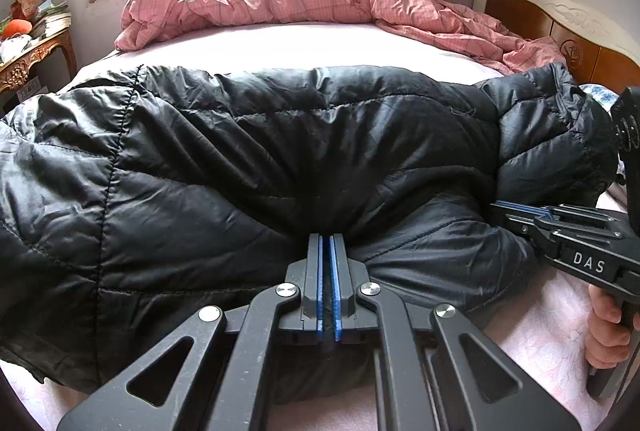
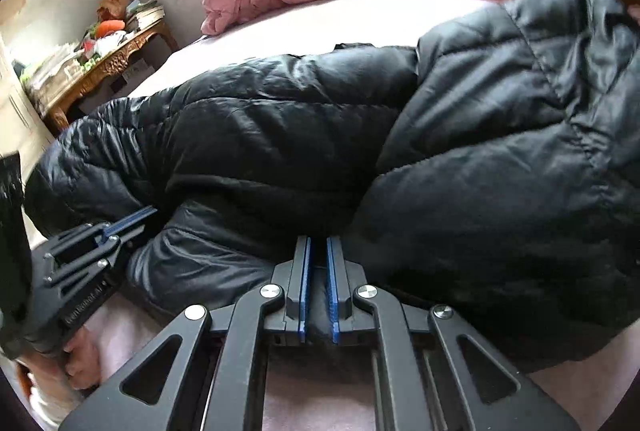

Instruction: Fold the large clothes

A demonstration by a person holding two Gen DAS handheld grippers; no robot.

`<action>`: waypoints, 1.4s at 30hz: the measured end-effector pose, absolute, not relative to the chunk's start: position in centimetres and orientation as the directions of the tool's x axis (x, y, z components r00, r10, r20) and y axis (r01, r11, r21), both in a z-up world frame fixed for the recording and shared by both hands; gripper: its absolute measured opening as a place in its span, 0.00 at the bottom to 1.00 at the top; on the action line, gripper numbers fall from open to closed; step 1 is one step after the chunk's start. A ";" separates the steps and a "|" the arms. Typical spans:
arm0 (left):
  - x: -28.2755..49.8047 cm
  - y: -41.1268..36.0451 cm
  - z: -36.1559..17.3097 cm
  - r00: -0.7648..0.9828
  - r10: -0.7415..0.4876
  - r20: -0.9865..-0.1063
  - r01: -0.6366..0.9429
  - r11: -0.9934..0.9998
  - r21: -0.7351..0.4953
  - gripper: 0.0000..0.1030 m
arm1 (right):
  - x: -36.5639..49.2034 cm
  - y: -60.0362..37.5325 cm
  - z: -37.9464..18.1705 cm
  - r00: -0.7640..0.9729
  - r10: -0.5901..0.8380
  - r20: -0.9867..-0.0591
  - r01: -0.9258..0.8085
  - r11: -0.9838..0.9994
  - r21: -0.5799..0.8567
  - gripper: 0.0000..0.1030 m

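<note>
Below, in the left wrist view, a black jacket (image 1: 280,159) is spread across the bed (image 1: 280,43); its near edge is pinched by the left gripper (image 1: 329,243). Likewise, in the right wrist view, jacket fabric is clamped by the right gripper (image 2: 317,247).

Black grippers (image 1: 329,237), blue-lined jaws, silver screws, "DAS" marking

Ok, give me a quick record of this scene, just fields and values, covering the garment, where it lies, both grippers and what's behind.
garment: black puffer jacket, bunched in a long heap
surface: bed with a pale pink sheet
left gripper: shut on the jacket's near edge
right gripper: shut on the jacket's near edge, further along
behind jacket: pink quilt, crumpled below the window
side table: cluttered, left of the bed
</note>
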State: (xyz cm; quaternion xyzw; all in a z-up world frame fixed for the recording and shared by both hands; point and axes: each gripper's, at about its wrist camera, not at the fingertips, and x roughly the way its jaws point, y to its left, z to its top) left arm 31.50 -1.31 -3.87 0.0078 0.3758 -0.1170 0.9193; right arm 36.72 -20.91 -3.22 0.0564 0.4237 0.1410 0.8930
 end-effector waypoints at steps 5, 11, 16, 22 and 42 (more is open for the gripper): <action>31.4 -1.2 -3.9 0.695 -0.208 -0.688 0.220 0.973 -0.071 0.06 | 35.9 -21.9 -2.4 0.640 0.358 -0.680 -0.221 0.933 0.283 0.10; 31.3 -1.2 -3.7 0.699 -0.219 -0.681 0.223 0.971 -0.083 0.06 | 34.6 -21.1 -0.9 0.684 0.403 -0.608 -0.293 0.915 0.277 0.11; 30.9 -0.9 -3.2 0.711 -0.248 -0.658 0.236 0.966 -0.109 0.06 | 33.2 -22.5 0.5 0.763 0.369 -0.531 -0.256 0.926 0.276 0.13; 28.3 -1.3 -0.9 0.791 -0.324 -0.520 0.315 0.943 -0.108 0.27 | 28.2 -28.2 1.8 0.904 0.161 -0.397 -0.020 0.941 0.337 0.42; 30.6 -3.3 -2.6 0.648 -0.422 -0.634 0.374 0.902 -0.217 0.28 | 30.2 -36.7 -3.8 0.808 0.383 -0.447 0.073 0.688 0.722 0.81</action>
